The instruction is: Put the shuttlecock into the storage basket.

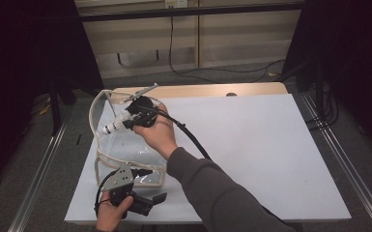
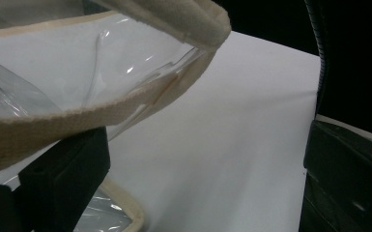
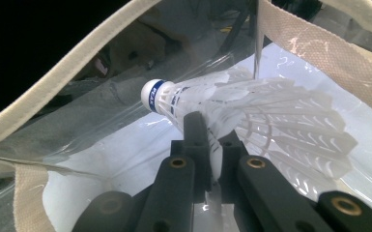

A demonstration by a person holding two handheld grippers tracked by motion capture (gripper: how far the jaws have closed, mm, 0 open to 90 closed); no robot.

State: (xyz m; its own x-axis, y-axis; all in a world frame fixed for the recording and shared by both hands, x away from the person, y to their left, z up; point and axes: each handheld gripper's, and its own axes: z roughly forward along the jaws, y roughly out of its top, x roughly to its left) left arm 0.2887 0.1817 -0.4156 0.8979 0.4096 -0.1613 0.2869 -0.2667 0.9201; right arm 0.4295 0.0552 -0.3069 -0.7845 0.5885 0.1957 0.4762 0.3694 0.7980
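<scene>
While reaching over the bag, the right gripper (jaws closed) pinches a shuttlecock.

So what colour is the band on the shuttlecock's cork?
Blue band on the white shuttlecock; right gripper view.

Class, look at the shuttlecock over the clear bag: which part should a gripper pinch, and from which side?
Pinch the thin feather skirt of the shuttlecock, coming in from its side, as the right gripper does now. The skirt flattens between closed jaws, while the rounded cork tip would likely slip.
</scene>
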